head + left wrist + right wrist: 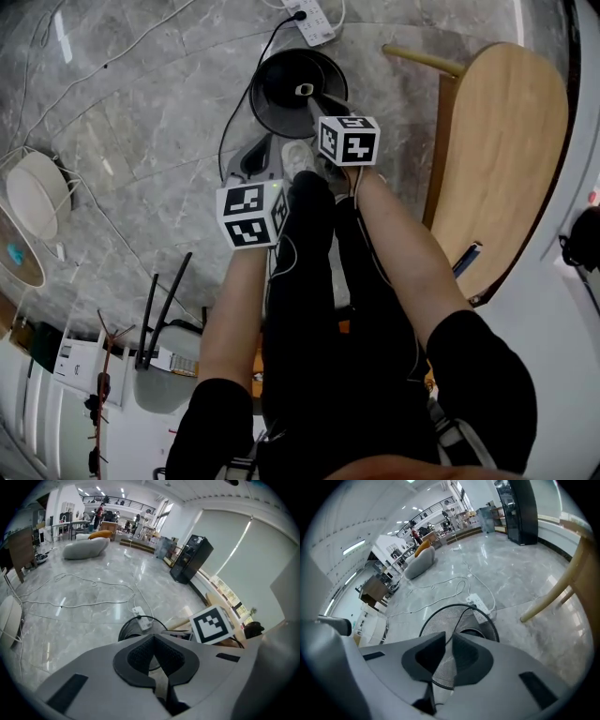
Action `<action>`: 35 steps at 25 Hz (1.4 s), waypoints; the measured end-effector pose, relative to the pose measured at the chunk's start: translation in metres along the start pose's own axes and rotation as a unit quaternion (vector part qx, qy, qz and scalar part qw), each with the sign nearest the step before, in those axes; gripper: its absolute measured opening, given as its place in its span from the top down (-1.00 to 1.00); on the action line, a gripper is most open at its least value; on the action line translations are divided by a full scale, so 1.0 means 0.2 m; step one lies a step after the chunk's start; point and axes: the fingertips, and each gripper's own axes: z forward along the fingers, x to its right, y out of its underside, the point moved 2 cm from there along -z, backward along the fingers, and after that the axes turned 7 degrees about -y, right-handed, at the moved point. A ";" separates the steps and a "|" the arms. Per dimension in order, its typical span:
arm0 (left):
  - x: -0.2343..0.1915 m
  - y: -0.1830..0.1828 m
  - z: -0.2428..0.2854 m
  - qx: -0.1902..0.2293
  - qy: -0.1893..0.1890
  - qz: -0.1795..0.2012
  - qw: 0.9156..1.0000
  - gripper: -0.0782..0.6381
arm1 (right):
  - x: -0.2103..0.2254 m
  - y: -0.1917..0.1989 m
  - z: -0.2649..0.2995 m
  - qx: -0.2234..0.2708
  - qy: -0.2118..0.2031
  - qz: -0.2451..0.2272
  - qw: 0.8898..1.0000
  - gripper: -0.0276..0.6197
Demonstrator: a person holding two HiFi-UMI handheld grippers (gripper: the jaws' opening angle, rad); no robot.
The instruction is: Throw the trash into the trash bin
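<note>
The round black wire-mesh trash bin [272, 80] is standing on the grey marble floor [141, 112], with a small white scrap [305, 90] showing inside. A white power strip [314, 21] is lying just behind and rounded pale wooden furniture [502, 159] is standing beside. The right tongs [448, 637] are hovering over its mouth, slightly parted and empty. The left tongs [153, 638] are pressing shut on nothing.

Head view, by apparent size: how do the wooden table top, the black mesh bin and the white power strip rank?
1. wooden table top, largest by far.
2. black mesh bin, clearly smaller.
3. white power strip, smallest.
The table top probably sits nearer the camera than the two things on the floor, which inflates it, but the order as seen is plain.
</note>
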 end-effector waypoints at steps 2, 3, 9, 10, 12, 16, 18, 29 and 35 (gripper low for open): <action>0.03 -0.04 0.00 0.005 0.005 -0.002 1.000 0.75 | -0.03 -0.03 -0.13 0.021 0.011 -0.010 1.000 0.87; 0.04 -0.07 -0.01 0.008 0.006 -0.004 1.000 0.75 | -0.05 -0.05 -0.20 0.033 0.009 -0.016 0.999 0.87; 0.24 -0.34 -0.08 0.051 0.008 0.000 0.999 0.75 | -0.16 -0.26 -0.66 0.117 -0.005 -0.084 0.990 0.88; 0.30 -0.39 -0.10 0.062 0.014 0.008 0.998 0.75 | -0.17 -0.32 -0.75 0.142 -0.001 -0.093 0.985 0.88; 0.44 -0.50 -0.17 0.091 0.029 0.030 0.995 0.75 | -0.19 -0.42 -0.98 0.197 0.011 -0.112 0.974 0.88; 0.78 -0.67 -0.33 0.147 0.057 0.091 0.983 0.75 | -0.18 -0.58 -1.50 0.301 0.046 -0.120 0.945 0.88; 0.97 -0.71 -0.39 0.166 0.072 0.112 0.977 0.75 | -0.11 -0.59 -1.76 0.335 0.072 -0.114 0.933 0.88; 2.13 -0.47 -0.60 0.154 0.227 0.258 0.926 0.75 | 0.49 -0.08 -2.95 0.441 0.283 0.033 0.851 0.88; 2.64 -0.06 -0.64 0.092 0.298 0.324 0.893 0.75 | 0.78 0.46 -3.35 0.453 0.366 0.143 0.800 0.88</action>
